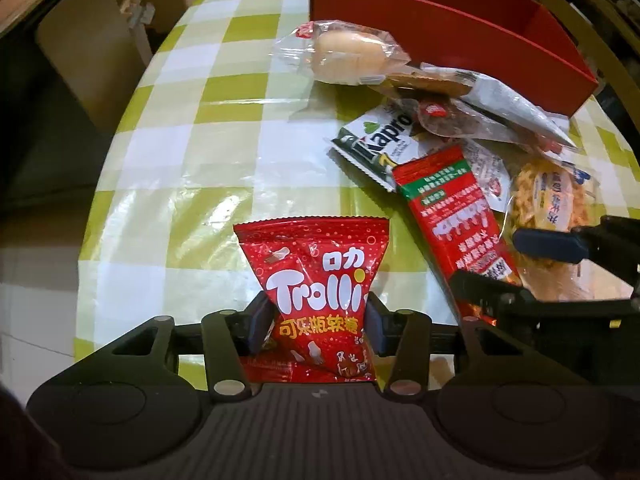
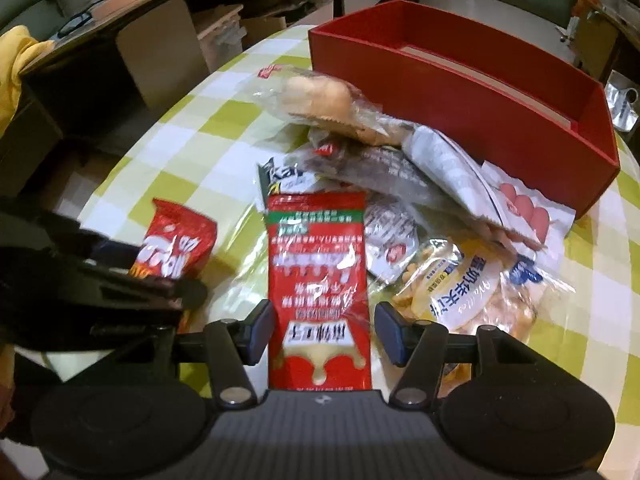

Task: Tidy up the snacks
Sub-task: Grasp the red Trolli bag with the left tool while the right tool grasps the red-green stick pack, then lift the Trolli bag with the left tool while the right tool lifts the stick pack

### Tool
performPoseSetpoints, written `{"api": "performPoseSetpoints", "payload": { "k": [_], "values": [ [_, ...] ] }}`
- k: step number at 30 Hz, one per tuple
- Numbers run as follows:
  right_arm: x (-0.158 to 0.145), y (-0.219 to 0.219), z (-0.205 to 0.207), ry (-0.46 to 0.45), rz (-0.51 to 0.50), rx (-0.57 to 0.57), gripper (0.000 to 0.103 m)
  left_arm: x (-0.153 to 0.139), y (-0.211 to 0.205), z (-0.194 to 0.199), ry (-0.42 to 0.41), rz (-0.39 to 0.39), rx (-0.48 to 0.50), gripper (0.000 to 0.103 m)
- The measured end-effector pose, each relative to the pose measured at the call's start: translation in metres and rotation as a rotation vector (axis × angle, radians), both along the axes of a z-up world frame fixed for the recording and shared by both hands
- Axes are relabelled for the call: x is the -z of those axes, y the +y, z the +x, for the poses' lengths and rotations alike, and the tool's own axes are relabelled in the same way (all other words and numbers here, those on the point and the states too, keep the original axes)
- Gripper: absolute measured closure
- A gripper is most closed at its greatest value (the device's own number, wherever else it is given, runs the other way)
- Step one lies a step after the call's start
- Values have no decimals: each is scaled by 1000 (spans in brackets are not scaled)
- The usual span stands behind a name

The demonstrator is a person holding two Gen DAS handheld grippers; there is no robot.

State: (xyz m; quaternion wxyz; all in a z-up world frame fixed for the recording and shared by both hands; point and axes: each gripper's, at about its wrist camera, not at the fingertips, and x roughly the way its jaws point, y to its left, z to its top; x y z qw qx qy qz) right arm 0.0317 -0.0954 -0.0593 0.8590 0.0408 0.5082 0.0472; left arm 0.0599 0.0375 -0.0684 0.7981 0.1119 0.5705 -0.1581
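A red Trolli gummy bag (image 1: 316,280) stands pinched at its waist, and my left gripper (image 1: 316,324) is shut on it just above the green-checked tablecloth (image 1: 180,140). From the right wrist view the same Trolli bag (image 2: 176,244) shows at the left, in the left gripper (image 2: 156,270). My right gripper (image 2: 322,332) is shut across a long red snack packet (image 2: 318,260), a pad on each long edge and the foil wrinkled between them. That packet (image 1: 448,208) lies at the near edge of the snack pile. An open red box (image 2: 460,100) stands behind the pile.
The pile holds a bun in clear wrap (image 1: 344,54), a green-and-white Kapro packet (image 1: 376,140), a yellow cracker bag (image 2: 460,292) and a sausage packet (image 2: 524,208). The round table's edge curves along the left, with a chair back (image 1: 80,40) beyond it.
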Motion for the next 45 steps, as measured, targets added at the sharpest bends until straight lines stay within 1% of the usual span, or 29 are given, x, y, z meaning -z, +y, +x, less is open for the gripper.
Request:
{"api": "performPoseSetpoints", "payload": {
  "k": [2,3,5,6,7,8,9,10,11,12,13,14,15,17,18,21,23,24,26,29,30,31,33,36,38,39,41,42,45],
  "values": [
    [4,2,5,16,-14,-7,37,4,1,2,-2,19,-18,44],
    [7,2,7,27,-15,-6,34,6,1,3,-6,38,-25,41],
    [7,0,7,33,-7,0,33,6,4,2,-7,43,-41,36],
    [6,-1,7,35,-12,-2,38,6,5,2,-7,49,-47,28],
    [4,0,4,29,-27,-13,45,8,5,2,-8,62,-52,19],
    [3,1,1,15,-47,-25,50,10,6,2,-16,80,-58,14],
    [1,2,-1,5,-58,-39,59,11,6,1,-27,100,-63,10],
    [-2,4,-4,-4,-72,-48,73,12,7,1,-32,107,-62,10],
    [-4,6,-8,-12,-93,-63,82,11,7,1,-30,105,-62,11],
    [-6,7,-11,-17,-91,-81,82,11,8,1,-24,92,-61,17],
    [-6,7,-12,-14,-83,-86,83,9,9,1,-14,71,-57,29],
    [-6,8,-13,-13,-83,-92,84,7,9,1,0,44,-48,34],
    [-6,9,-14,-15,-90,-95,84,5,7,0,-1,48,-40,41],
    [-8,7,-16,-16,-85,-88,85,4,3,-3,-7,67,-32,42],
    [-11,4,-17,-20,-76,-79,85,3,3,-4,-7,71,-34,44],
    [-17,-3,-23,-23,-45,-47,86,-2,4,-8,3,63,-48,47],
    [-16,-9,-23,-2,18,-13,81,-4,7,-9,14,56,-67,47],
    [-15,-8,-23,4,49,-19,81,-4,9,-8,18,52,-76,47],
    [-17,2,-23,-17,54,-55,79,-5,13,-10,22,46,-92,47],
    [-14,22,-17,-8,13,-95,68,-5,16,-10,26,34,-93,47],
    [-10,26,-13,6,-5,-103,60,-5,17,-10,31,32,-93,47],
    [-4,31,-8,23,-27,-94,58,-4,18,-9,37,29,-95,47],
    [-1,36,-4,-2,-72,-101,57,-1,20,-6,40,35,-103,46],
    [1,38,-1,11,-113,-107,56,5,23,2,52,35,-108,44],
    [1,34,-1,28,-98,-91,61,9,22,1,53,44,-102,38],
    [1,34,-1,32,-107,-92,67,9,20,-1,50,53,-89,34],
    [-2,34,-3,38,-127,-96,87,10,15,-5,33,72,-75,32],
    [-4,33,-5,47,-128,-96,91,10,14,-6,36,71,-71,33],
    [-6,33,-13,53,-159,-99,92,8,17,-4,64,40,-86,42]
  ]
}}
